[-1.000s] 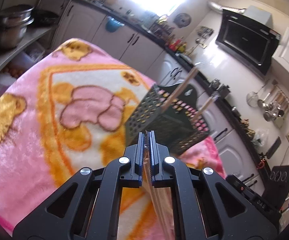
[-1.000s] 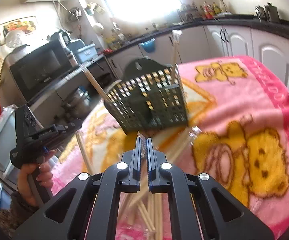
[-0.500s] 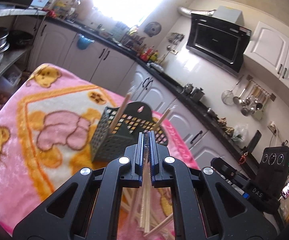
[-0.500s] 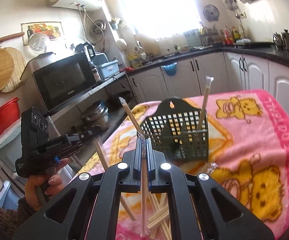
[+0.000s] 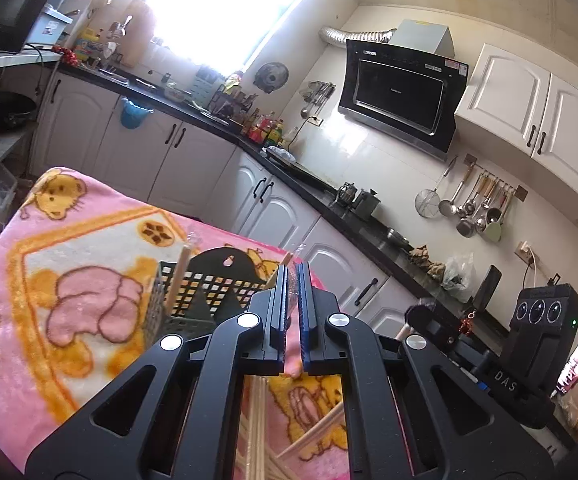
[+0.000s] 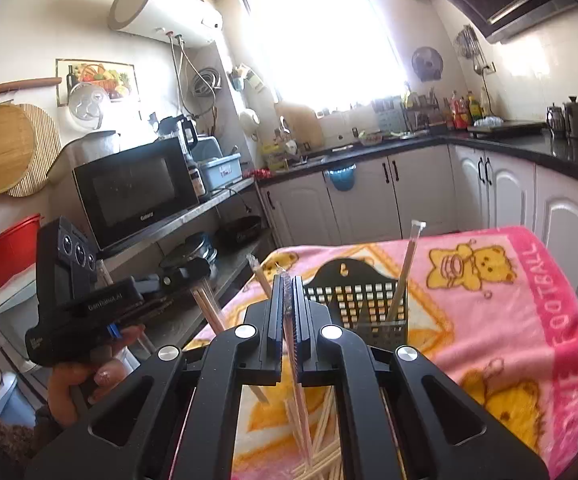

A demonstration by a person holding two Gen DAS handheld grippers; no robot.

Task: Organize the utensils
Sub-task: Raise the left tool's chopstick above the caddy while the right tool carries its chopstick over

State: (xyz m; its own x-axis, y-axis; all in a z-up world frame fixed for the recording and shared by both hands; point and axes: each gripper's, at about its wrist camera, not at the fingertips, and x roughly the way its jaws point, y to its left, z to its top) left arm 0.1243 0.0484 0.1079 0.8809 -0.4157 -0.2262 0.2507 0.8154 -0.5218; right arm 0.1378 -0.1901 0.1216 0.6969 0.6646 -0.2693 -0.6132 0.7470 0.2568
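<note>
left gripper (image 5: 292,280): lower centre of frame, jaws narrow, clamped on wrapped chopsticks (image 5: 285,268); upper end barely shows.
right gripper (image 6: 286,292): jaws narrow, pinching another wrapped pair (image 6: 295,364).
basket (image 5: 205,296): dark mesh, just beyond both grippers on pink blanket (image 5: 89,240); holds upright chopsticks.
loose pile (image 6: 321,440): bottom edge, cut off by gripper bodies.
right view only: person's left hand (image 6: 89,376).
</note>
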